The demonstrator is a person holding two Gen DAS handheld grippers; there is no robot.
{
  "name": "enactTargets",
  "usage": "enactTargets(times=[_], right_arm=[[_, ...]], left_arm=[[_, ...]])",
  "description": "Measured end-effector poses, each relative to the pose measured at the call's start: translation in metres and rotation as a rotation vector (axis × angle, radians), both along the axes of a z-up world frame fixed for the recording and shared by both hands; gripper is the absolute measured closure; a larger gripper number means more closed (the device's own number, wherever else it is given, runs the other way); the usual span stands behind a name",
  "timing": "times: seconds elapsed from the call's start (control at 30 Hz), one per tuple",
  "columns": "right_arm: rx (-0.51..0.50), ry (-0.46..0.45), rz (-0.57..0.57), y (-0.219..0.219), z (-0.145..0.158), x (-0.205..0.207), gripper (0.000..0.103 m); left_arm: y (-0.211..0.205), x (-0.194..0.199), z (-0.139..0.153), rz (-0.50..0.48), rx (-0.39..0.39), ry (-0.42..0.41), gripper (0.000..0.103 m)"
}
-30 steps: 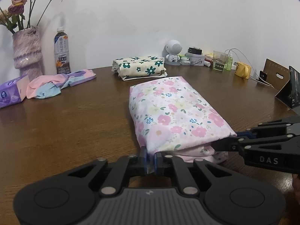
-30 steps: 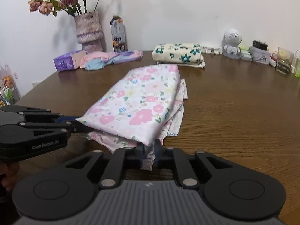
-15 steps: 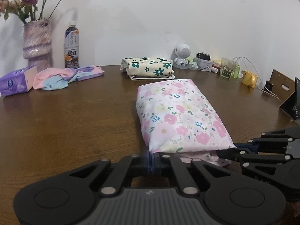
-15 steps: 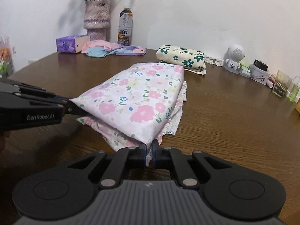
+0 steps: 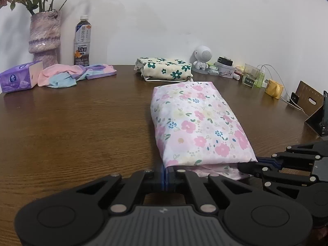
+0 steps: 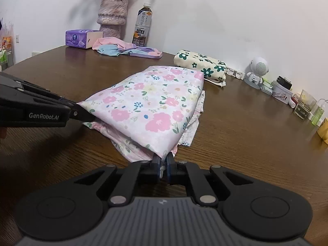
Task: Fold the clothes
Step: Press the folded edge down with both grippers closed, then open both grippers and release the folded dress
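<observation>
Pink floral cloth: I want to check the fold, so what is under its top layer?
Under the pink floral cloth top layer, more floral layers stick out along the near and right edges. The rest underneath is covered.

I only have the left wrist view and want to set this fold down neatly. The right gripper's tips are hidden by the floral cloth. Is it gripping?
Observer: Yes. In the right wrist view the right gripper is shut on a near corner of the cloth.
Operator: How does my left gripper look from the side?
Observer: The left gripper pinches the top layer's other near corner.
Operator: Do the edges line up on the right side?
Observer: No. The under layers stick out past the top layer's right edge.
</observation>
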State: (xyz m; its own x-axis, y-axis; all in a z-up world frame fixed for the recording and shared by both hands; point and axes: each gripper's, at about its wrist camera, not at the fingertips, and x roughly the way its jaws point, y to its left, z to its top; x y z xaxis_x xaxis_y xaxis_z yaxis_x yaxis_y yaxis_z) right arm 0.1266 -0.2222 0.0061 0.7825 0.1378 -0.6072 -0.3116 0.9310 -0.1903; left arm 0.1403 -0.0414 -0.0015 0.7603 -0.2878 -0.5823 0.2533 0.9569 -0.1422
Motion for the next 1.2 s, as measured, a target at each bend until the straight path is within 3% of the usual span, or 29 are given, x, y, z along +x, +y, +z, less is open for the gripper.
enactTargets(times=[0.07,0.1,0.13,0.17,0.23,0.3,0.4,0.47,0.6,0.73,1.07,1.17,1.2], right_arm=[[0.019,0.004,0.001,-0.003,0.002,-0.001,0.092],[0.029,0.006,0.001,-0.005,0.003,-0.002,0.083],[0.049,0.009,0.013,-0.008,0.006,-0.005,0.072],[0.073,0.012,0.028,-0.012,0.010,-0.009,0.069],[0.138,0.015,0.050,-0.022,0.021,-0.015,0.067],[0.222,0.014,0.053,-0.036,0.034,-0.017,0.067],[0.349,-0.001,0.028,-0.053,0.048,-0.006,0.067],[0.379,0.009,0.007,-0.057,0.048,0.008,0.067],[0.419,0.072,-0.024,-0.061,0.035,0.039,0.067],[0.446,0.091,0.016,-0.060,0.031,0.047,0.067],[0.418,0.131,0.044,-0.054,0.040,0.082,0.067],[0.407,0.135,0.044,-0.051,0.039,0.084,0.069],[0.409,0.135,0.045,-0.050,0.038,0.083,0.073]], left_arm=[[0.001,0.000,0.000,0.004,-0.010,0.017,0.101],[0.002,-0.001,0.000,-0.001,-0.017,0.025,0.097],[0.004,-0.003,0.002,-0.008,-0.030,0.028,0.088],[0.007,-0.006,0.005,-0.024,-0.050,0.029,0.082],[0.015,-0.012,0.013,-0.042,-0.099,0.023,0.062],[0.022,-0.014,0.026,-0.051,-0.141,-0.005,0.060],[0.022,-0.005,0.040,-0.054,-0.166,-0.026,0.048],[0.020,0.006,0.047,-0.052,-0.168,-0.033,0.048],[0.012,0.031,0.040,-0.036,-0.156,0.034,0.048],[0.012,0.042,0.034,-0.013,-0.157,0.063,0.048],[0.013,0.053,0.026,0.001,-0.192,0.081,0.048],[0.013,0.054,0.024,-0.004,-0.199,0.090,0.052],[0.013,0.055,0.024,-0.004,-0.201,0.094,0.058]])
